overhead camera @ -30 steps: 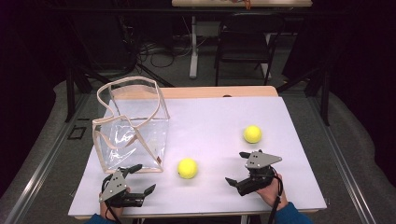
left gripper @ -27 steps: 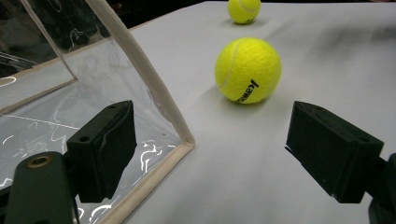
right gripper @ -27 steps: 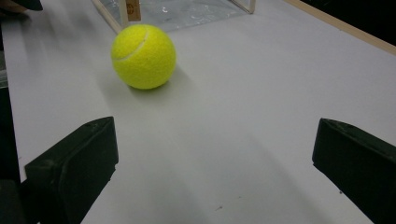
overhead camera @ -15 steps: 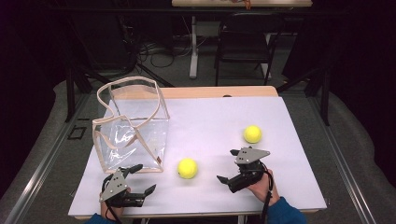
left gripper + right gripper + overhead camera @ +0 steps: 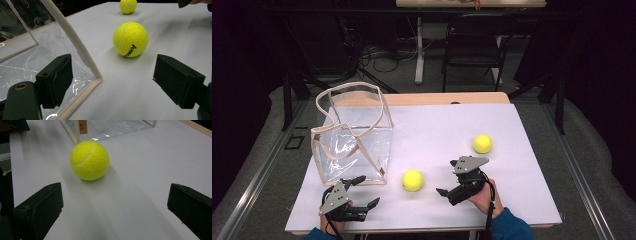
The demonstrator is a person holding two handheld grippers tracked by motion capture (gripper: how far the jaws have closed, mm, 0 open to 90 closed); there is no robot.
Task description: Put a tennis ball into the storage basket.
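The near tennis ball (image 5: 412, 180) lies on the white worktop (image 5: 452, 125), ahead of the right gripper (image 5: 448, 177), whose fingers (image 5: 41, 206) stand spread wide and empty, not touching it. "Kawasaki"-like black lettering on it is only partly readable. The left gripper (image 5: 364, 191) is likewise released beside the clear bag (image 5: 352, 135), which holds nothing. A second tennis ball (image 5: 482, 143) lies farther off.

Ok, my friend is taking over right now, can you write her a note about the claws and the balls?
Left claw: open, holding nothing, by the clear bag.
Right claw: open, holding nothing, facing the near ball.
Far ball: lying on the table, past the right claw.
Done: no ball picked up yet; I see none in the bag.
Left: probably grab the near ball first.
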